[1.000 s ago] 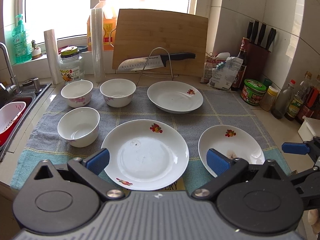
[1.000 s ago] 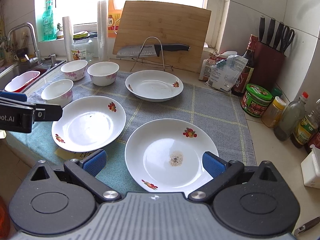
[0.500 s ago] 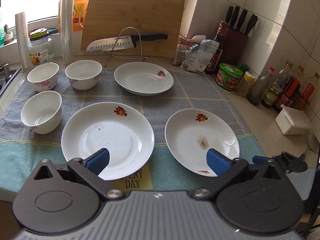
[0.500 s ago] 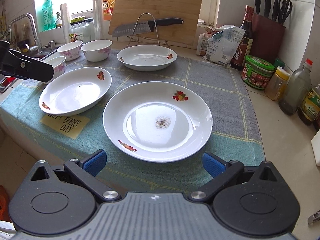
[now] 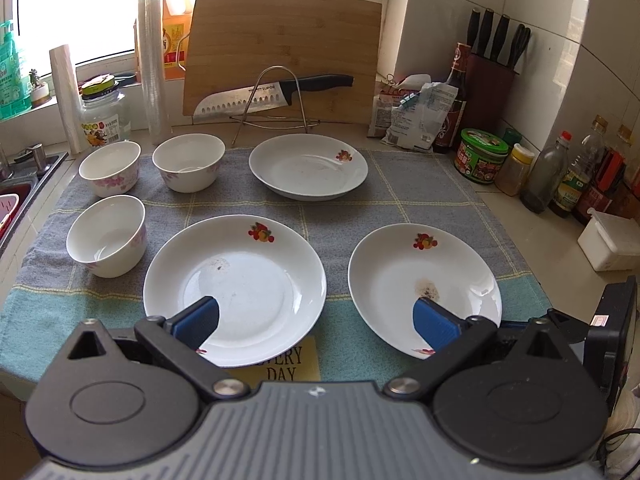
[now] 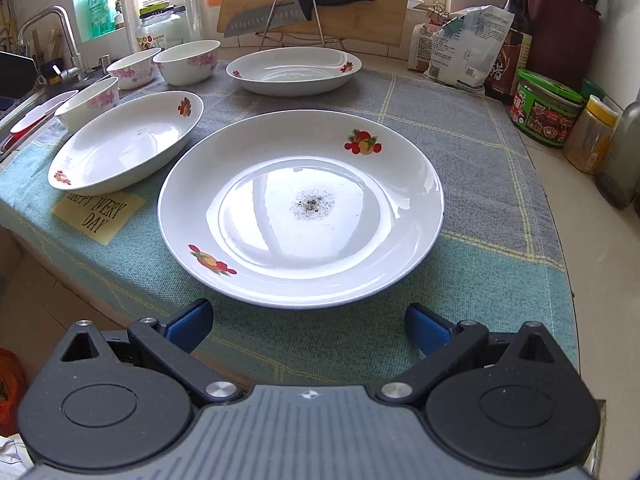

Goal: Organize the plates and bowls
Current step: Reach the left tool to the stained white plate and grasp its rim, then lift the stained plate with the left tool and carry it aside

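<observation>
Three white fruit-print plates lie on a grey-green cloth (image 5: 400, 208): a near-left plate (image 5: 240, 280), a near-right plate (image 5: 420, 276) with a dark smudge, and a far plate (image 5: 308, 166). Three white bowls with pink flowers (image 5: 106, 234) (image 5: 110, 166) (image 5: 188, 160) stand at the left. My left gripper (image 5: 316, 320) hangs open above the near edge, between the two near plates. My right gripper (image 6: 308, 326) is open, low, just short of the smudged plate (image 6: 300, 204), its near rim between the fingers' line. The right gripper's body (image 5: 612, 328) shows at the left view's right edge.
A cutting board (image 5: 284, 52) and a knife on a wire rack (image 5: 272, 96) stand behind the cloth. Jars, bottles and a knife block (image 5: 492, 76) line the right wall. A sink (image 5: 16, 196) lies left. A yellow label (image 6: 98, 210) hangs at the counter's front edge.
My right gripper has dropped lower and moved closer to the smudged plate's near rim. My left gripper's view has pulled back and turned a little left. Plates and bowls have not moved.
</observation>
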`<state>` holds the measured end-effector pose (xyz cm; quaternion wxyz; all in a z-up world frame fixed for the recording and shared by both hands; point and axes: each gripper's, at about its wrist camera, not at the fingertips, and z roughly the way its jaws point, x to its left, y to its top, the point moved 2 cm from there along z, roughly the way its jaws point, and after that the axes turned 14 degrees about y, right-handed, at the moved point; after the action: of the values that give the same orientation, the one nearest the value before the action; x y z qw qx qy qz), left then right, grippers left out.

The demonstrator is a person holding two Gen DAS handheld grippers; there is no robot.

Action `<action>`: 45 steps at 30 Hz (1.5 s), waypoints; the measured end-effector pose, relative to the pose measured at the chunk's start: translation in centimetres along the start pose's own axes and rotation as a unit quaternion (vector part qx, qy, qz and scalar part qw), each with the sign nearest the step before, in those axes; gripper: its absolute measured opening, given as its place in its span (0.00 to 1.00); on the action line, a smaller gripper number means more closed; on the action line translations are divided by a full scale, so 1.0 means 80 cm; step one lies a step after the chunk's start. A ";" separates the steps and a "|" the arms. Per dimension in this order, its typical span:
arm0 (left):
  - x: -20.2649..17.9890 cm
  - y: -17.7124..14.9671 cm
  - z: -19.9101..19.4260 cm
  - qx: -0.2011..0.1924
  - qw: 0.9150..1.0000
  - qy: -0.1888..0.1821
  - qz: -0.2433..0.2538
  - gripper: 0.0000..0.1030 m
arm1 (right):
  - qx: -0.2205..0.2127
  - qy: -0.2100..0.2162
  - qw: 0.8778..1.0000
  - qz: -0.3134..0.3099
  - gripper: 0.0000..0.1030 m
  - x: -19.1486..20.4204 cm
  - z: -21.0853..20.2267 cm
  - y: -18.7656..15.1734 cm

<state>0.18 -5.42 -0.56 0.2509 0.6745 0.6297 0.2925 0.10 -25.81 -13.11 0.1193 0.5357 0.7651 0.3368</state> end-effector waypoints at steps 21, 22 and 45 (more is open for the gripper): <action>-0.062 0.054 0.097 0.027 0.988 -0.092 0.118 0.99 | -0.037 0.020 0.998 -0.048 1.00 -0.016 0.004 -0.006; -0.067 0.058 0.104 0.027 0.986 -0.103 0.125 0.99 | -0.043 0.020 0.998 -0.050 1.00 -0.016 0.003 -0.008; -0.152 0.090 0.242 0.159 0.900 -0.263 0.310 0.94 | -0.069 0.002 0.997 -0.041 1.00 -0.012 0.001 -0.016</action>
<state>18.57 -17.55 -10.05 0.1939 0.9187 0.3381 0.0637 -0.41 -26.93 -14.16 0.1686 0.4940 0.7613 0.3848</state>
